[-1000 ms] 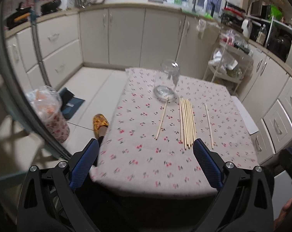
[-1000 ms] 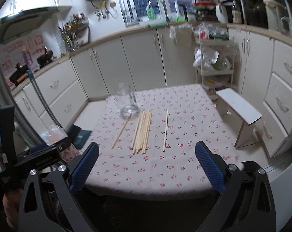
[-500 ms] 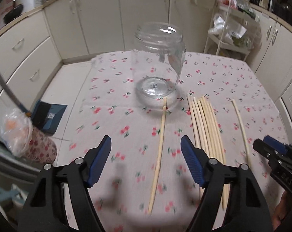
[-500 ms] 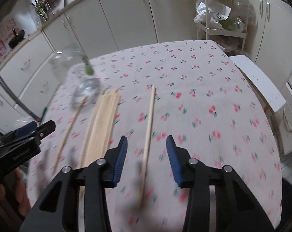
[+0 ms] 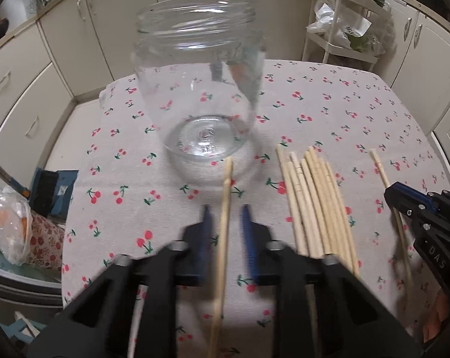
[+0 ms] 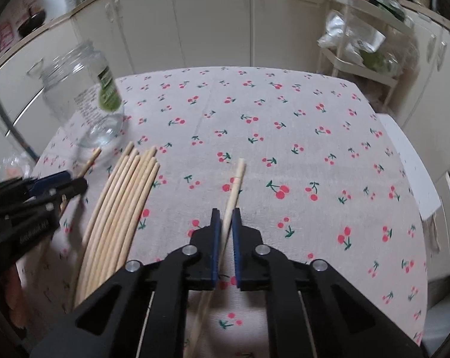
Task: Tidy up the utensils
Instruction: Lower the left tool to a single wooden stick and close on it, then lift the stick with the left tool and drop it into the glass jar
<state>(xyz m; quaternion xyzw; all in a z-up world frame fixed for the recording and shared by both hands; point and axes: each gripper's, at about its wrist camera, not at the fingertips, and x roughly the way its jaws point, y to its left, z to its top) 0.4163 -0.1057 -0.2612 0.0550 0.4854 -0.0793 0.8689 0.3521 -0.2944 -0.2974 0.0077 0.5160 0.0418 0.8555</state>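
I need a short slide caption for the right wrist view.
Right gripper shut on a single pale wooden chopstick lying on the cherry-print tablecloth.

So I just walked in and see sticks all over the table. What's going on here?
A person is tidying chopsticks, one hand-held gripper in each hand. The left hand-held gripper has just closed on the single chopstick in front of the empty glass jar. The right hand-held gripper has just closed on another stray chopstick. The bundle lies untouched between them.
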